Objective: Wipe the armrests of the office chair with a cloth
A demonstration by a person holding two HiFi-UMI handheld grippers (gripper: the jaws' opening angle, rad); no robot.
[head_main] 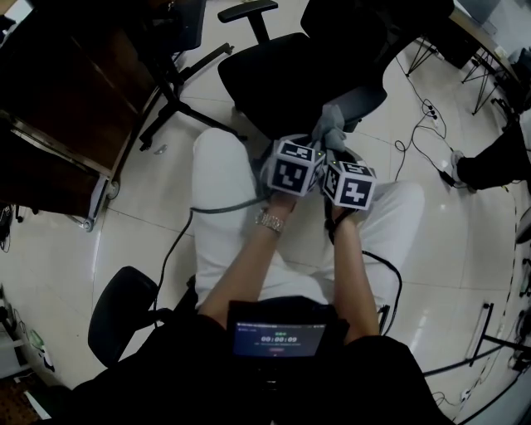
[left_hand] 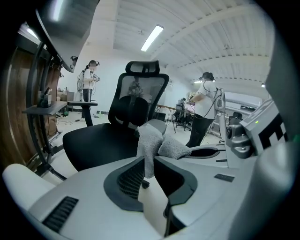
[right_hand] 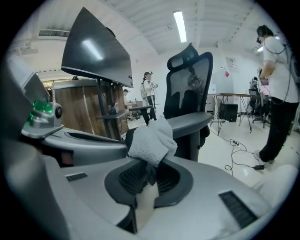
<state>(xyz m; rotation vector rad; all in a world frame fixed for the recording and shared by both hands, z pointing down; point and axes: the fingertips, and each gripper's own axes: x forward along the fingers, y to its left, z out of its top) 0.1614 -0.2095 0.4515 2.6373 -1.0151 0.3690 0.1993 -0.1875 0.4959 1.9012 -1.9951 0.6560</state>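
Note:
A grey cloth [head_main: 329,124] is bunched between both grippers, just above the black office chair's [head_main: 282,75] near armrest [head_main: 358,100]. My left gripper [head_main: 318,139] pinches a hanging strip of the cloth [left_hand: 151,145] between its jaws. My right gripper [head_main: 336,143] is shut on a thick wad of the cloth [right_hand: 152,138]. In the right gripper view the grey armrest [right_hand: 190,122] lies right behind the cloth. The far armrest [head_main: 247,10] stands free at the top. Both marker cubes sit side by side over the person's white-trousered knees.
A second chair's base [head_main: 174,100] and a dark wooden desk [head_main: 58,83] stand at the left. A black round seat [head_main: 120,311] is at lower left. Cables [head_main: 415,141] trail on the floor at right, by a person's shoe [head_main: 489,166]. People stand in the background.

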